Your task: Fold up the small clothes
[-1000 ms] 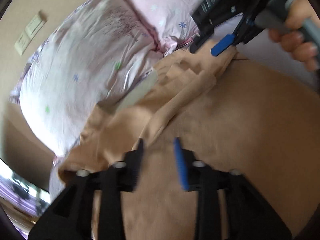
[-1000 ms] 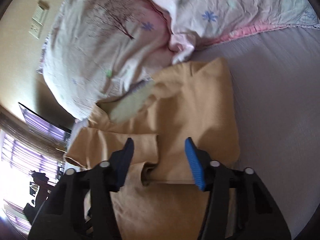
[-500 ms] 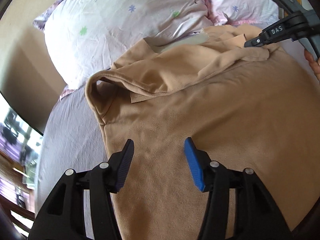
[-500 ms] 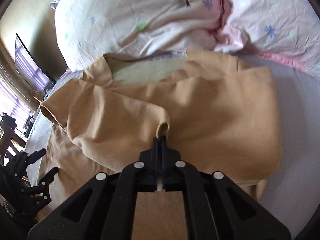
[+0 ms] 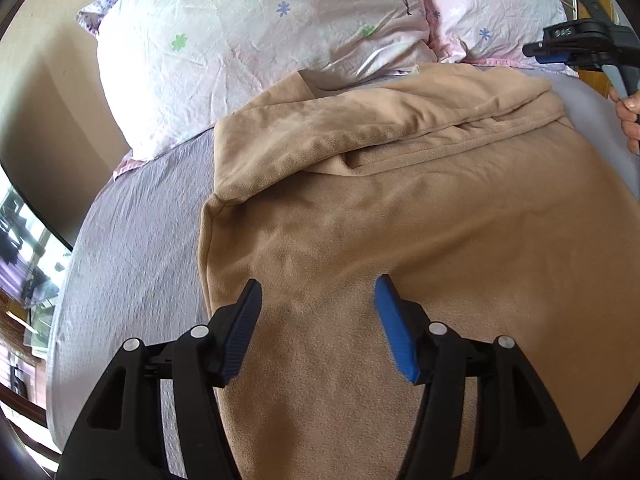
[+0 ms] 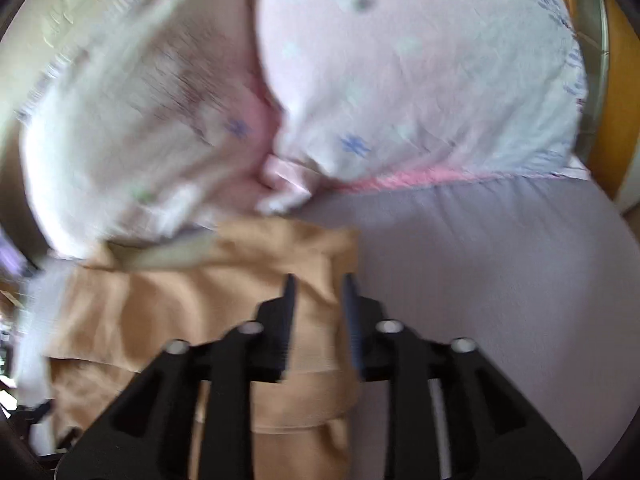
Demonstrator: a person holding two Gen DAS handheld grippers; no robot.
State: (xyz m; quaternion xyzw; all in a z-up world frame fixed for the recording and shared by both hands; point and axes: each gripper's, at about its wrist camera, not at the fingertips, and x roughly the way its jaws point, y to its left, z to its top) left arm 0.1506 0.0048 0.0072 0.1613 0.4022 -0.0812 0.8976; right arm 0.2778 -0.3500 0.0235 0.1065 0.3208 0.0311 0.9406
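Spread on bedsheet [image 5: 132, 240], garment [image 5: 400, 216]; behind it, two pillows [image 5: 248, 40] side by side, apparently touching its far edge.

Left gripper [image 5: 318, 294]: black frame, silver screws, blue-padded jaws. Right gripper [image 6: 318, 292]: same, blurred.

The only marking is a small pale label on the right gripper [image 5: 554, 51], seen from the left wrist view; its characters are too small and blurred to read for certain.
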